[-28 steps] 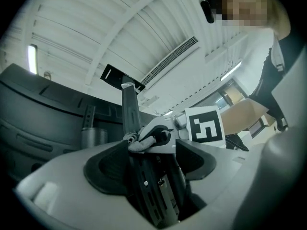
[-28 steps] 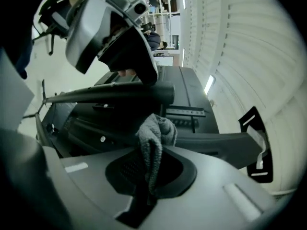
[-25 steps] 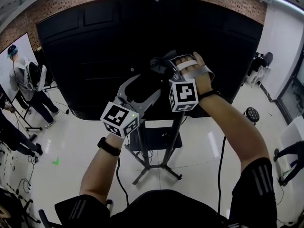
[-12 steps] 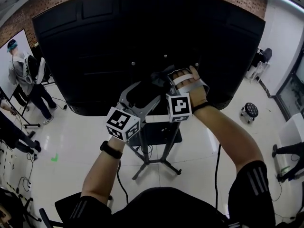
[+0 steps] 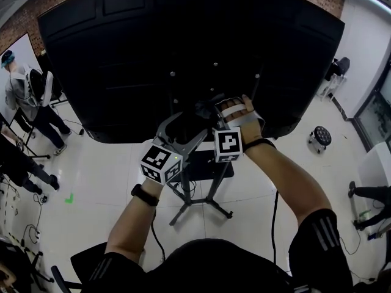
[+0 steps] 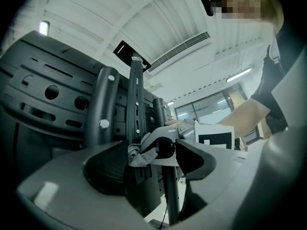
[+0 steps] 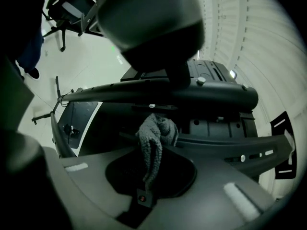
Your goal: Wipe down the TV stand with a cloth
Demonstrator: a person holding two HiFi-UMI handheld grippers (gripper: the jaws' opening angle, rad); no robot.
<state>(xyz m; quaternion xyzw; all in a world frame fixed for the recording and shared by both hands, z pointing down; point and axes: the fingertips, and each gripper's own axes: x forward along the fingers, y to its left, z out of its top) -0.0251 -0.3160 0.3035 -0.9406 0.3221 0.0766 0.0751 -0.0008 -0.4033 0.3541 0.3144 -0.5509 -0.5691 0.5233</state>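
Two grippers now lower on TV stand (image 5: 215, 188); right gripper (image 5: 206, 107) fingers clench one cloth (image 7: 156, 133), left gripper (image 5: 183, 124) fingers spread.

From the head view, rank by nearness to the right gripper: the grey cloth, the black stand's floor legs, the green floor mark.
1. Grey cloth, in the right gripper's tongs.
2. Black stand's floor legs, below.
3. Green floor mark, far left.

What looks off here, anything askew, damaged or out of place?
Nothing stands out. The right gripper is shut on a grey cloth at the mount bars of the TV stand, behind the TV. The left gripper is open beside it. No damage is visible.
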